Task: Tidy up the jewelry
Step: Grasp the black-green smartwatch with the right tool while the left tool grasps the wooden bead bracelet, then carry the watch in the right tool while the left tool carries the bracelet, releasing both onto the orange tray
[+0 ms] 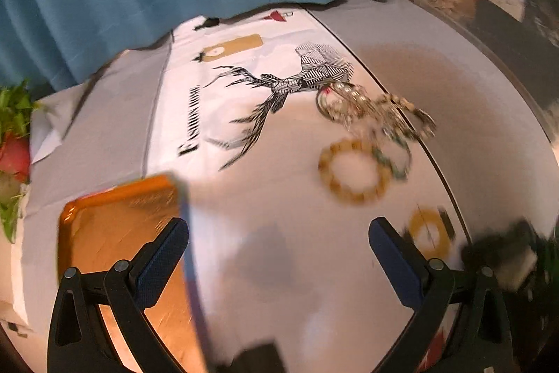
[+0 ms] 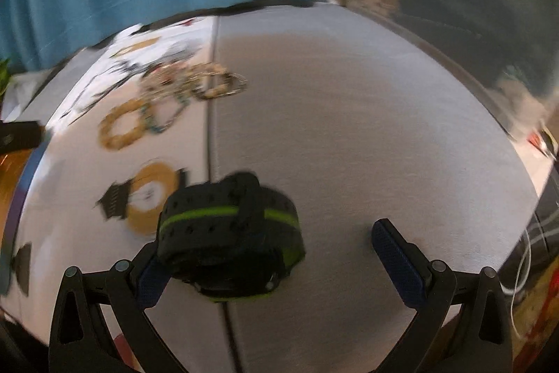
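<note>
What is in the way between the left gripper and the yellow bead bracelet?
Nothing visible. The left gripper is open over bare white cloth, and the yellow bead bracelet lies ahead, slightly right. The orange tray sits off to the left.

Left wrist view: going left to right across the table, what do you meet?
Green plant → orange tray → deer print on the white cloth → yellow beaded bracelet → black watch at the right edge.
</note>
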The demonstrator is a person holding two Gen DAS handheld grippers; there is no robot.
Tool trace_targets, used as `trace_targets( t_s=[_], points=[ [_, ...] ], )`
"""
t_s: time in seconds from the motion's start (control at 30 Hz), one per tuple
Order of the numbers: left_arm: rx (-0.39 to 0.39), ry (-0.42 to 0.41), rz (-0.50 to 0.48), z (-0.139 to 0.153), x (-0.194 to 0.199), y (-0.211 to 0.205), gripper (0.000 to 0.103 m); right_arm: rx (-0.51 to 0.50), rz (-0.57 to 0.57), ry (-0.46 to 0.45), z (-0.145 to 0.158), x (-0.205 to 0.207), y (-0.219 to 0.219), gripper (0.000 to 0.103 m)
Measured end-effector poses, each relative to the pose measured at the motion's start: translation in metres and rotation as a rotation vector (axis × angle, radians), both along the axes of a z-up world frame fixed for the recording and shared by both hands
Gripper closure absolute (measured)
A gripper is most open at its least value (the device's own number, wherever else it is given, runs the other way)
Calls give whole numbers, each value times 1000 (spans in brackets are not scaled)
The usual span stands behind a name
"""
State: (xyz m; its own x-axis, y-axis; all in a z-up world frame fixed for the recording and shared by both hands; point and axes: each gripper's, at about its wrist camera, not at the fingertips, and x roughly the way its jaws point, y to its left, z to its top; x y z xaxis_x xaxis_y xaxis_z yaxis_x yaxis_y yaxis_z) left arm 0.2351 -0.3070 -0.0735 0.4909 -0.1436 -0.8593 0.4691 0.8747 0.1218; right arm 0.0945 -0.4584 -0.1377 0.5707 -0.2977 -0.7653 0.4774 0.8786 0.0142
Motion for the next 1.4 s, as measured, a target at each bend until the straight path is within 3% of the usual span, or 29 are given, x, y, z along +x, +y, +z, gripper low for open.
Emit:
trace_targets(
  t_s=[0.2, 0.3, 0.33, 0.37, 0.4, 0.43, 0.47, 0.53, 0.73, 0.83, 1.0, 1.4],
  points=[
    [4, 121, -6, -36, 45, -30, 1, -4, -27, -5, -1, 6, -3, 0],
    [10, 171, -28, -52, 52, -39, 10, -11, -40, -12, -1, 8, -2, 0],
    [-26, 185, -35, -53, 52, -39, 20, -12, -43, -13, -1, 7, -2, 0],
    [-46, 172, -22, -52, 51, -37, 37, -12, -45, -11, -1, 7, -1, 0],
    [-57, 154, -22, -48, 48, -37, 53, -10, -41, -13, -1, 6, 0, 7],
    [-64, 159, -43, -46, 46, -39, 94, -11, -28, -23, 1, 4, 2, 17],
    [-76, 195, -60, -45, 45, -41, 93, -17, 2, -44, 5, 2, 7, 50],
    [-122, 239, -63, -40, 43, -39, 93, -4, 23, -38, 8, 2, 10, 49],
    [-216, 174, -71, 4, 22, -12, 93, 40, 14, -86, 27, -8, 0, 49],
    [-233, 125, -65, 25, 10, 6, 93, 28, 12, -110, 42, -14, 0, 49],
    [-261, 111, -38, 46, -5, 34, 93, 7, 24, -124, 60, -25, 6, 49],
    [-337, 38, -20, 100, -92, 127, 93, -18, 133, -128, 92, -66, 62, 49]
  ],
)
